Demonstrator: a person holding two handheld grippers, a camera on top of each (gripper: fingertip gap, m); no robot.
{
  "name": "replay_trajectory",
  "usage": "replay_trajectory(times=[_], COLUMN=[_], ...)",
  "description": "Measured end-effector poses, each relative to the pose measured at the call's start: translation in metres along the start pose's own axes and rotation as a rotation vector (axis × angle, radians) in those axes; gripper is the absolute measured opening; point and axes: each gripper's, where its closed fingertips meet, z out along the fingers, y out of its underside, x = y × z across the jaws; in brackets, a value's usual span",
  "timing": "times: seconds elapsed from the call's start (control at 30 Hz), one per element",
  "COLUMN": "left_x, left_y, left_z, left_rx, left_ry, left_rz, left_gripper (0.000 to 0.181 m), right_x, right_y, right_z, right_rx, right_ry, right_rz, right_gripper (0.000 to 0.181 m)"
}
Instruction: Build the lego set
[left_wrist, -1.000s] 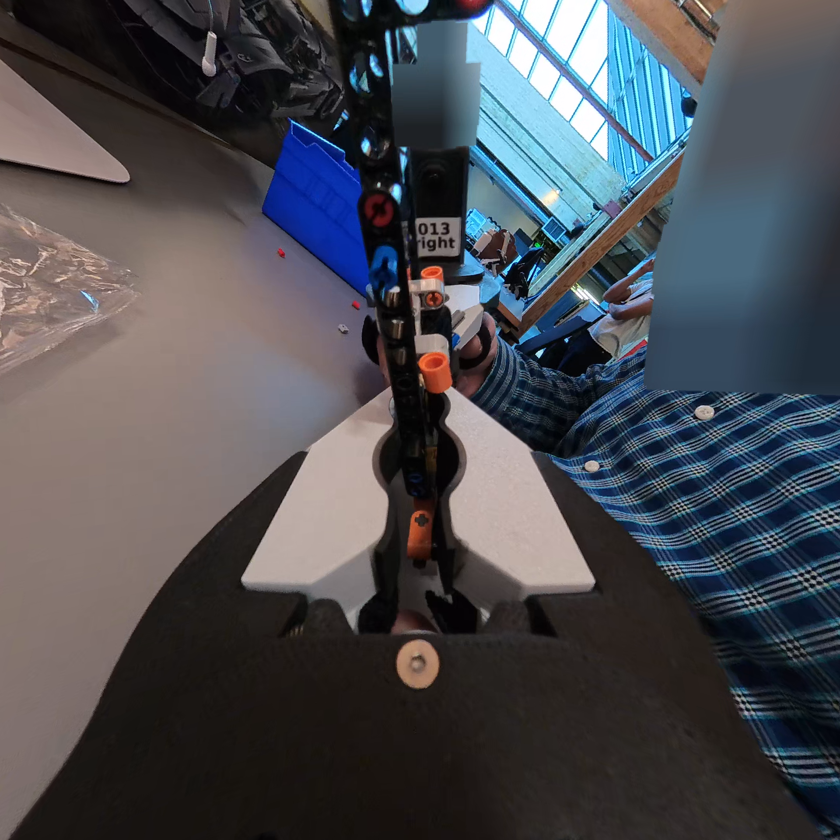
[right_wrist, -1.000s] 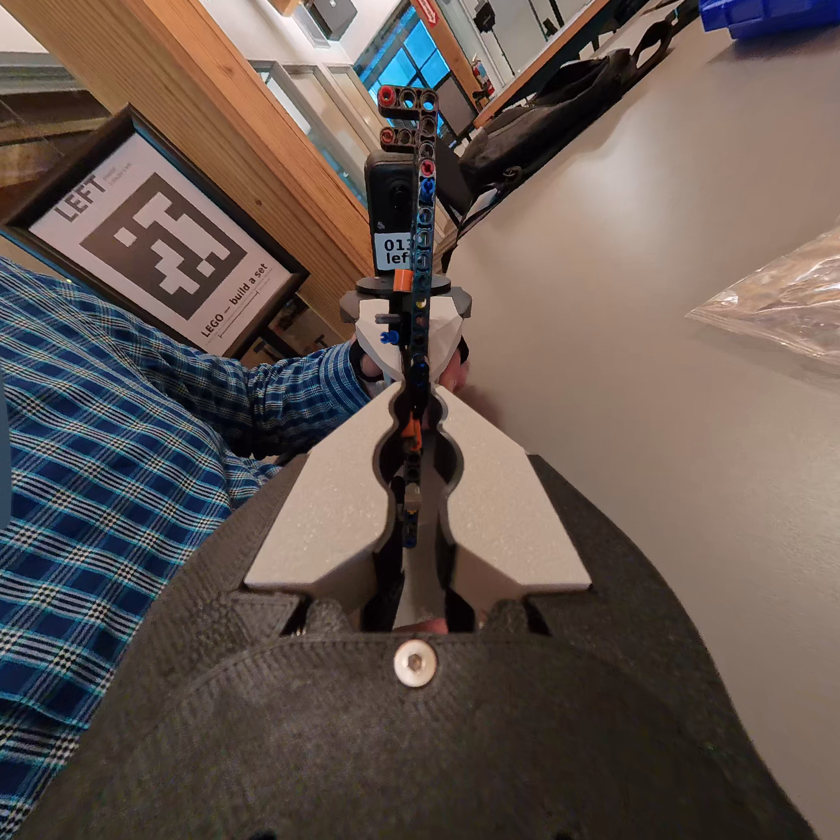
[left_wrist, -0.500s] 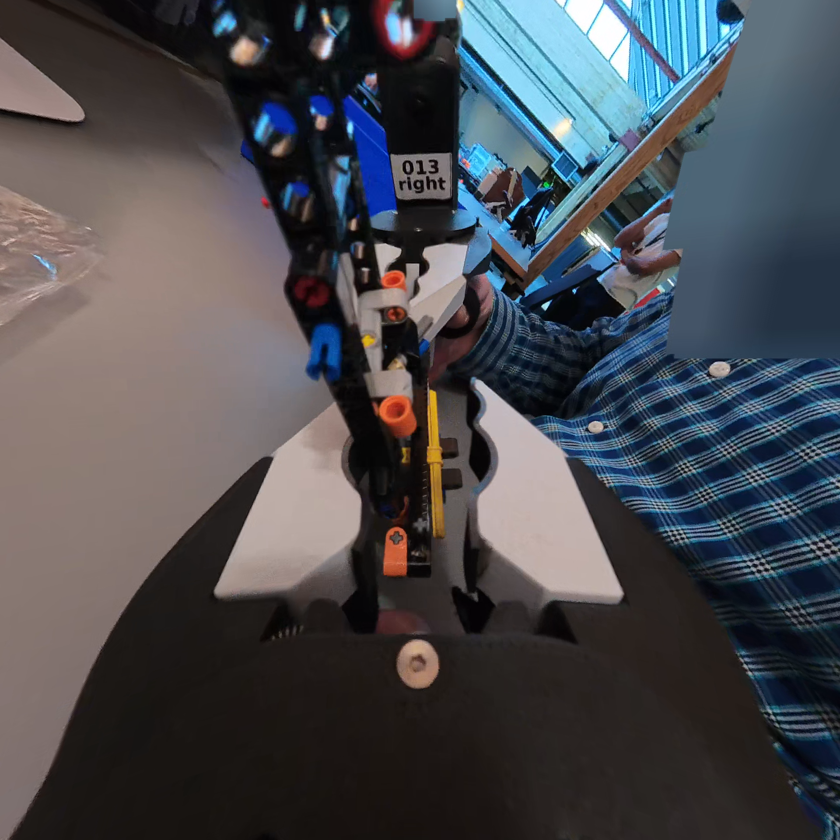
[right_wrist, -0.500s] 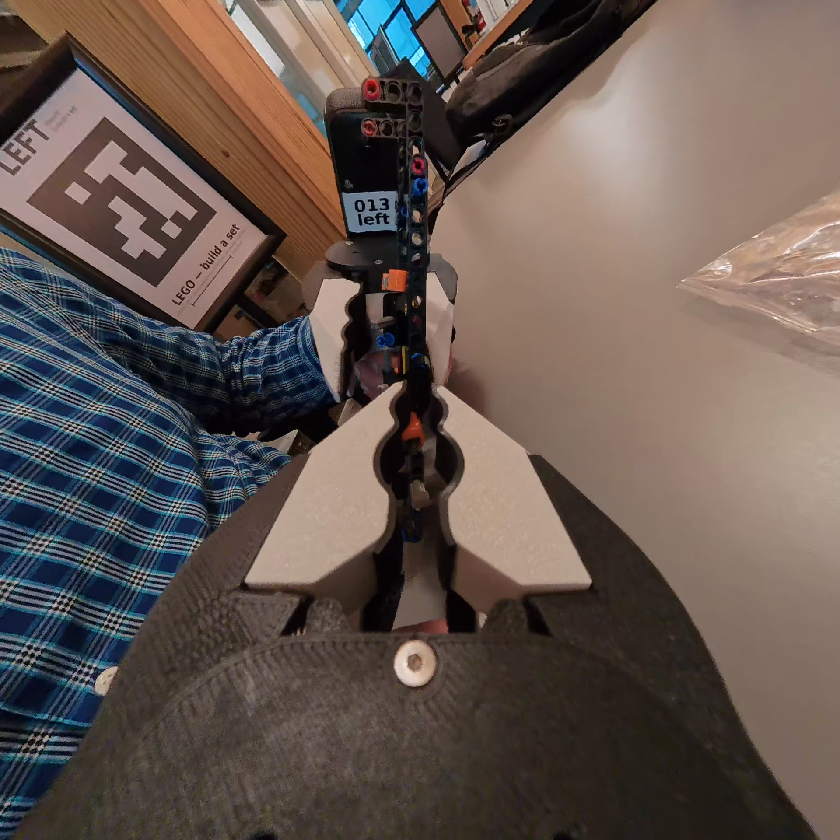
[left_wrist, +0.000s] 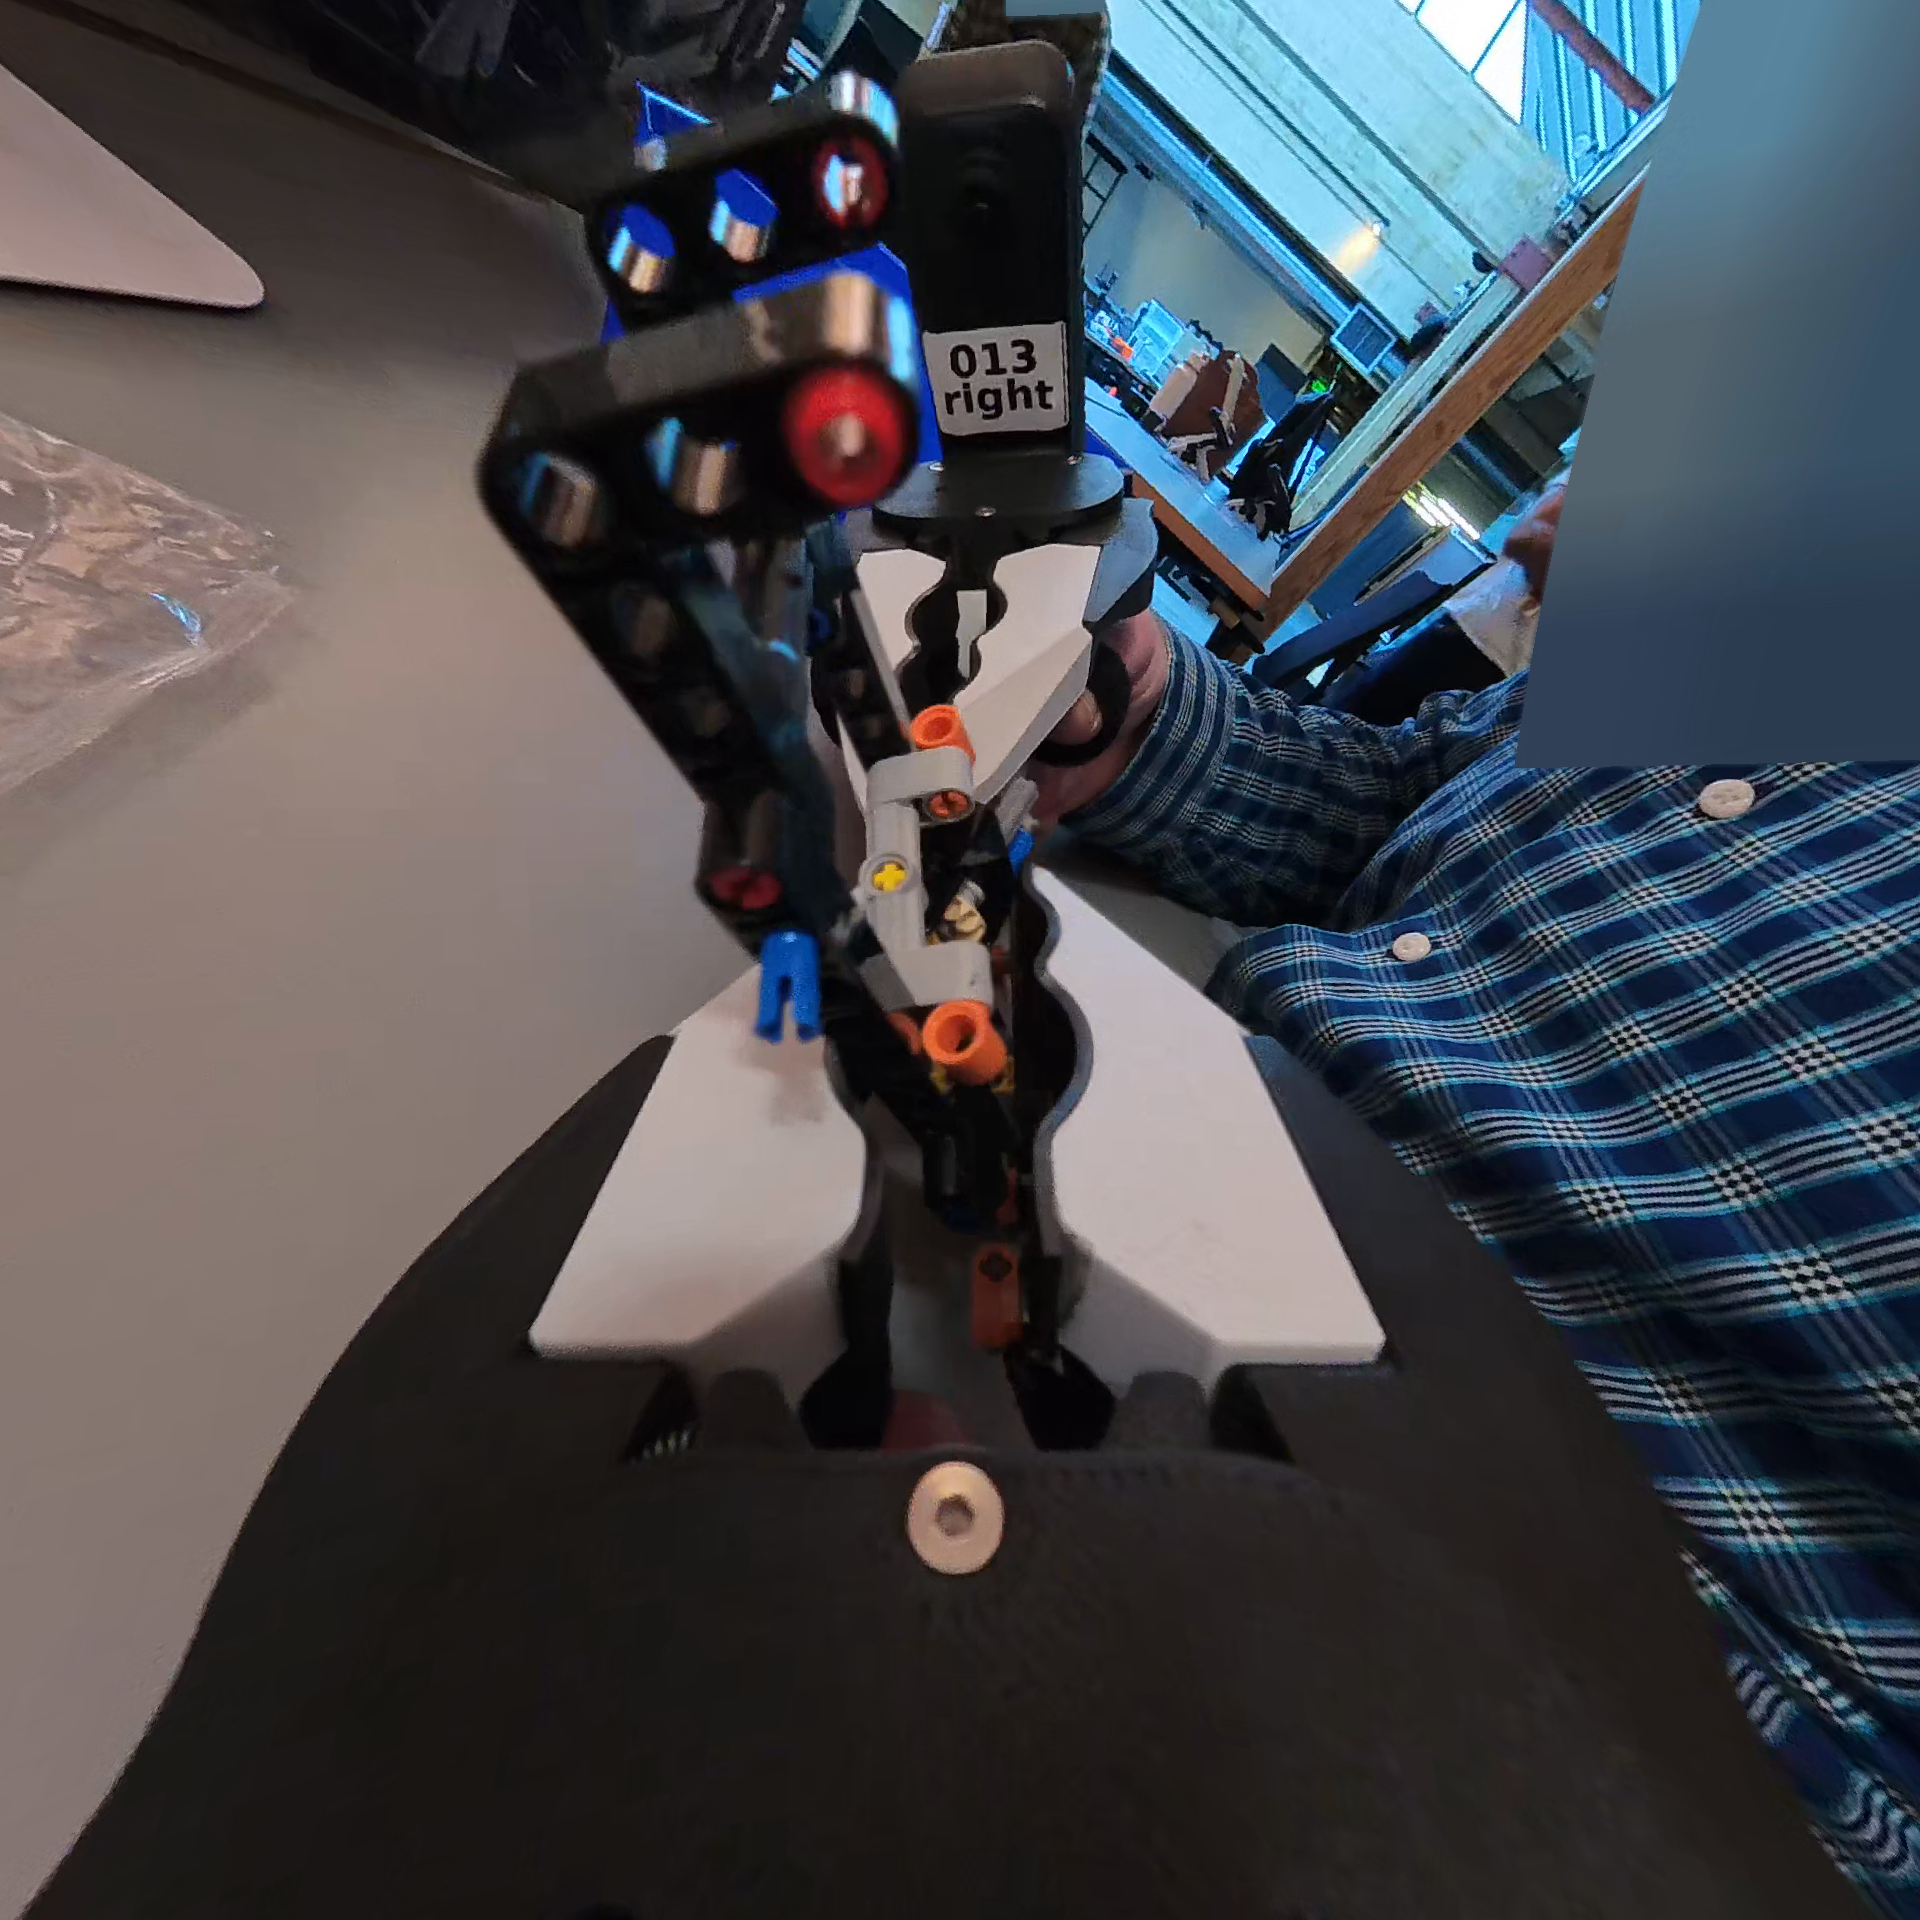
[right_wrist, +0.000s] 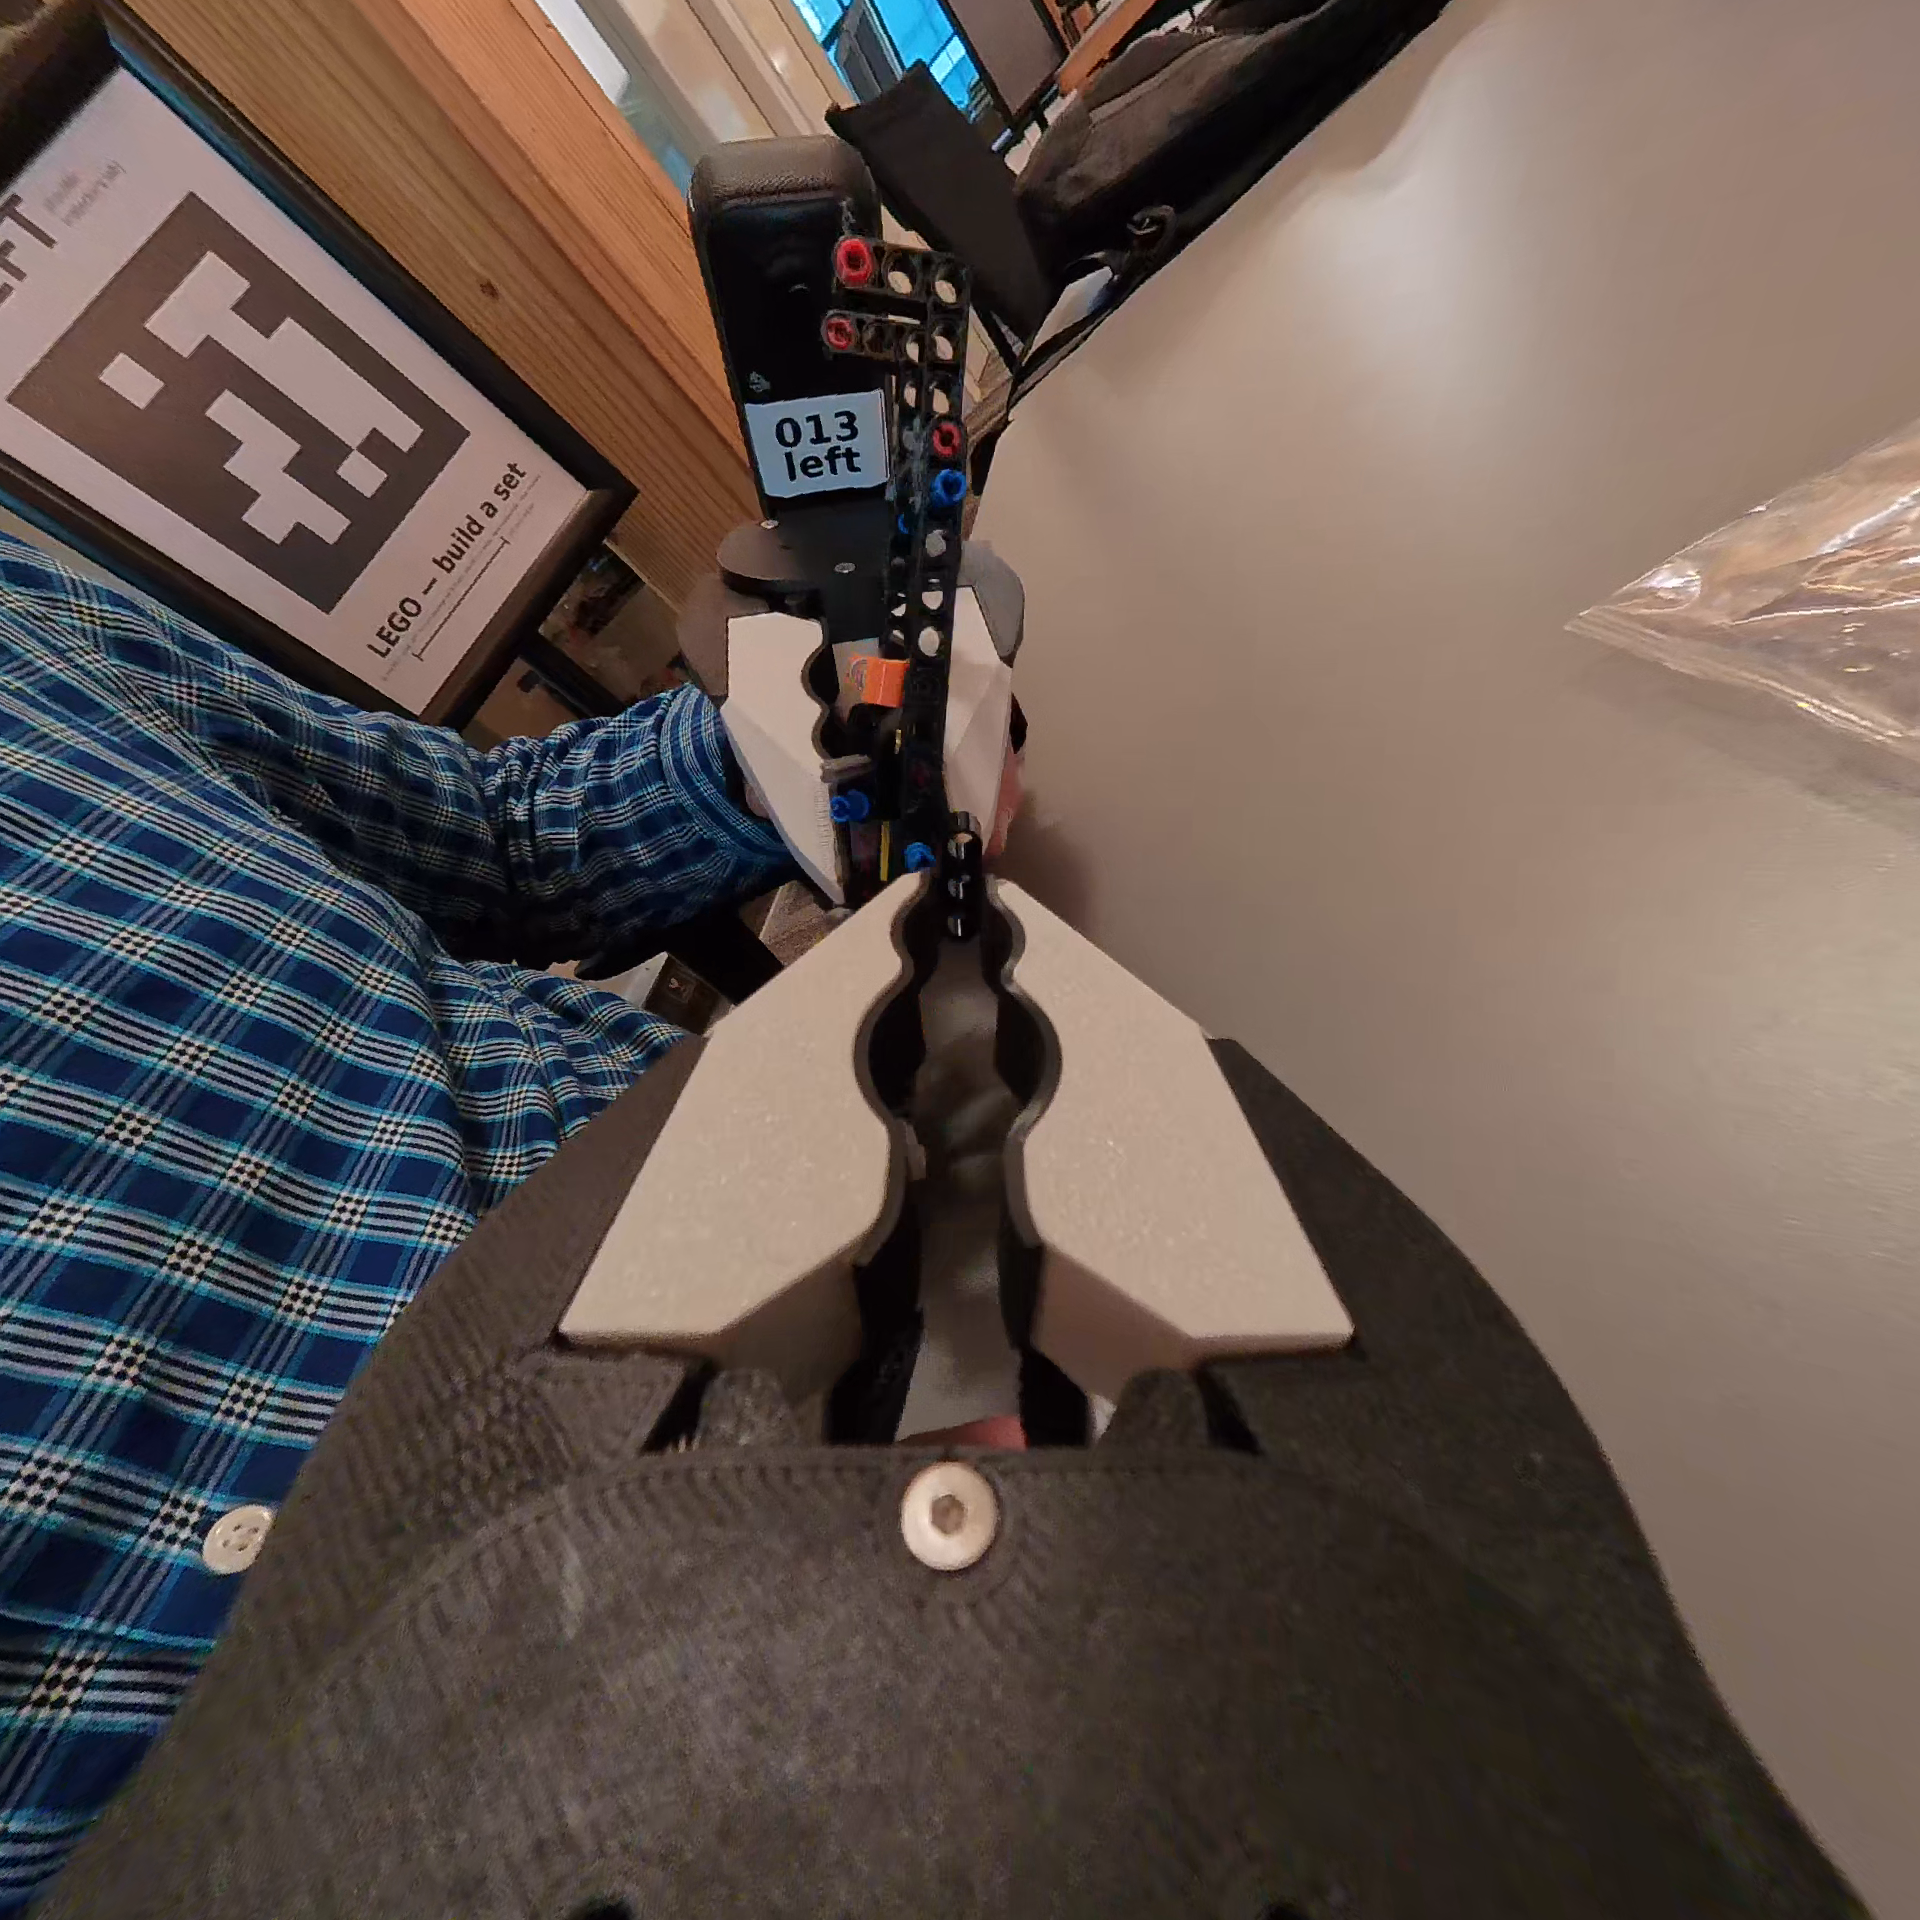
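The lego assembly (left_wrist: 727, 436) is a long black holed beam with red, blue, orange and grey parts, held in the air above the grey table (left_wrist: 364, 831). My left gripper (left_wrist: 914, 966) is shut on its lower part, with orange pins between the fingers. The assembly leans left and away from it. In the right wrist view the assembly (right_wrist: 920, 582) stands on end. My right gripper (right_wrist: 961, 883) is shut on the black beam's near end at its fingertips. The left gripper (right_wrist: 883, 821) faces it close behind. The right gripper (left_wrist: 987, 727) also shows in the left wrist view.
A crinkled clear plastic bag (left_wrist: 94, 582) lies on the table, and shows in the right wrist view (right_wrist: 1787, 613). A blue bin (left_wrist: 831, 281) stands behind the assembly. A person's plaid sleeve (left_wrist: 1558, 1039) is close on the side. A framed marker sign (right_wrist: 239, 416) leans against a wood wall. My two grippers' fingertips are within a few centimetres of each other.
The left gripper opened half a second ago and has shut on the assembly again. The right gripper has slid back from deep on the assembly to the beam's end. The assembly has tilted.
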Motion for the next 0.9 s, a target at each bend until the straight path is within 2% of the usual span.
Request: replay_trajectory(times=[0.1,0.17,0.2,0.43,0.77,0.9], left_x=[0.000,-0.002,-0.003,-0.011,-0.047,-0.054], left_y=[0.002,0.004,0.005,0.007,0.028,0.031], left_z=[0.001,0.003,0.004,0.005,0.004,0.000], left_rx=[-0.011,-0.029,-0.040,-0.075,-0.282,-0.319], left_ry=[-0.003,-0.005,-0.006,-0.011,-0.241,-0.292], left_rz=[0.005,-0.014,-0.027,-0.085,0.019,0.023], left_gripper=[0.020,0.040,0.044,0.049,0.067,0.076], right_x=[-0.001,0.000,0.000,0.012,0.021,0.022], right_y=[0.000,0.000,0.000,0.000,0.001,0.002], right_z=[-0.002,-0.003,-0.003,-0.012,-0.022,-0.023], right_rx=[0.005,0.004,0.005,0.003,-0.006,-0.017], right_ry=[-0.002,0.000,0.003,0.068,0.121,0.130], right_rz=[0.003,0.004,0.003,-0.013,-0.028,-0.039], right_gripper=[0.004,0.005,0.005,0.004,0.004,0.004])
